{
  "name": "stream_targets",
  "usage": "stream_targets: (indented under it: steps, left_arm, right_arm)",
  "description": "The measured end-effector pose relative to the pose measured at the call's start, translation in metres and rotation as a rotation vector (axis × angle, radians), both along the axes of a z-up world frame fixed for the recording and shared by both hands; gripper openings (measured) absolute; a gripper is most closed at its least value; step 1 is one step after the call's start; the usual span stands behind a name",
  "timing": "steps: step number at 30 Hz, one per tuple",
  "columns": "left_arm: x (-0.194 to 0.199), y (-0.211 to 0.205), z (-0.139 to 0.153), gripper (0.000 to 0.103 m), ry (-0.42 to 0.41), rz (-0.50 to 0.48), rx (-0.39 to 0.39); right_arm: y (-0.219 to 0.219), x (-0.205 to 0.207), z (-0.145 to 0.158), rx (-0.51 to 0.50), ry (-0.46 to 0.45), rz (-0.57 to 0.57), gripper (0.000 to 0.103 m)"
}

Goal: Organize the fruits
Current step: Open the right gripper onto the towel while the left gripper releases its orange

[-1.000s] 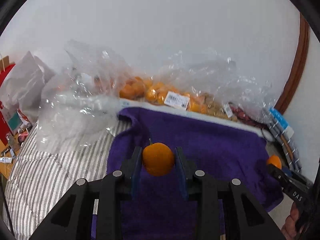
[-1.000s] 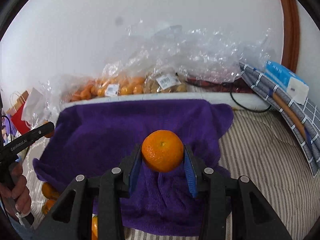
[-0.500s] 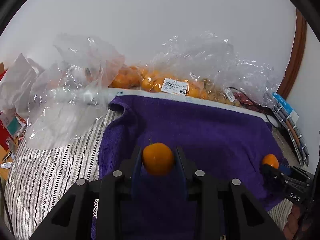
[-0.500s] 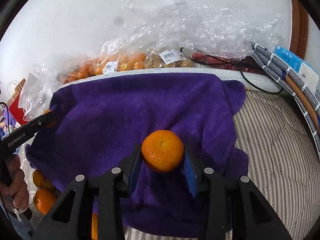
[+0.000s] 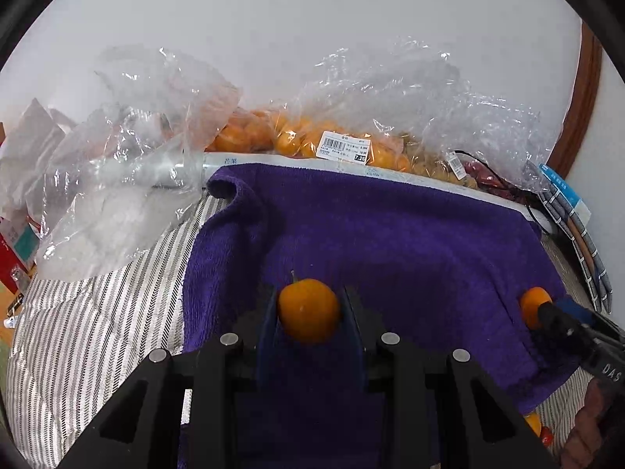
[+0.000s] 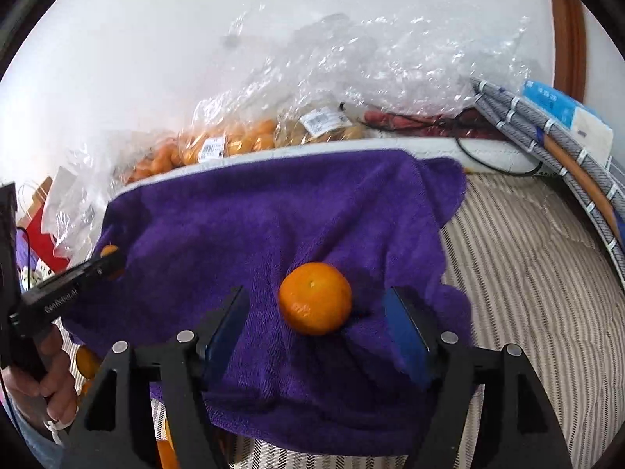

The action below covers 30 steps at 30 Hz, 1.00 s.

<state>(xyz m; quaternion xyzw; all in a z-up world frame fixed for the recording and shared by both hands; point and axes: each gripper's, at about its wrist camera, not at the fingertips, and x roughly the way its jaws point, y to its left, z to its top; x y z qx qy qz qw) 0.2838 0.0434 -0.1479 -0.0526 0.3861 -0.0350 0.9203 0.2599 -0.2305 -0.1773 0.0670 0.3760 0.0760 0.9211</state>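
Two loose mandarins sit up on the purple towel (image 6: 250, 226). One stemmed mandarin (image 5: 308, 310) is pinched between the blue pads of the left gripper (image 5: 308, 312), held just over the towel's near-left part. The other mandarin (image 6: 315, 298) rests on the towel near its right side, and the right gripper (image 6: 316, 324) stands wide apart around it, both pads clear of the fruit and holding nothing. A few more mandarins (image 6: 86, 361) peek out below the towel's near-left edge; their count cannot be told.

Behind the towel, along the wall, lie clear plastic bags: one bag of mandarins (image 5: 328, 144) with a barcode label, a bag of paler, brownish fruit (image 6: 324, 127) beside it, and an empty crumpled bag (image 5: 117, 179) off to the left.

The towel is spread on a bed with a grey-and-white striped cover (image 6: 527, 281). A plain white wall (image 5: 312, 19) rises behind, with a brown wooden frame (image 5: 582, 97) at the far right.
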Motion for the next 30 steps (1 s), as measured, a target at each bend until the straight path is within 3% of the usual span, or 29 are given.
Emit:
stream_targets:
  steps: [3,7,11,17,23,26,30]
  left_arm:
    - [0.002,0.002,-0.001,0.031,0.01,0.003,-0.018]
    - [0.0,0.006,0.001,0.031,-0.001,0.01,-0.03]
    - [-0.005,0.008,0.007,0.048,-0.027,0.004,-0.057]
    - [-0.014,0.01,0.017,0.049,-0.097,0.024,-0.053]
    - [-0.022,0.018,0.03,0.049,-0.174,0.047,-0.084]
    - [-0.025,0.023,0.033,0.049,-0.191,0.031,-0.148]
    - [-0.03,0.028,0.032,0.049,-0.192,0.031,-0.169]
  right_arm:
    - [-0.004,-0.003,0.005,-0.01,-0.034,-0.035,0.072]
    - [-0.002,-0.008,0.008,-0.008,-0.052,-0.001,0.072]
    - [0.01,-0.02,0.019,-0.074,-0.133,0.019,0.072]
    - [0.011,-0.04,0.043,-0.083,-0.22,-0.032,0.072]
    - [0.01,-0.078,0.038,-0.104,-0.125,-0.033,0.072]
    - [0.014,-0.098,0.024,-0.136,-0.081,0.0,0.063]
    - [0.021,-0.121,0.003,-0.136,-0.03,0.051,0.052]
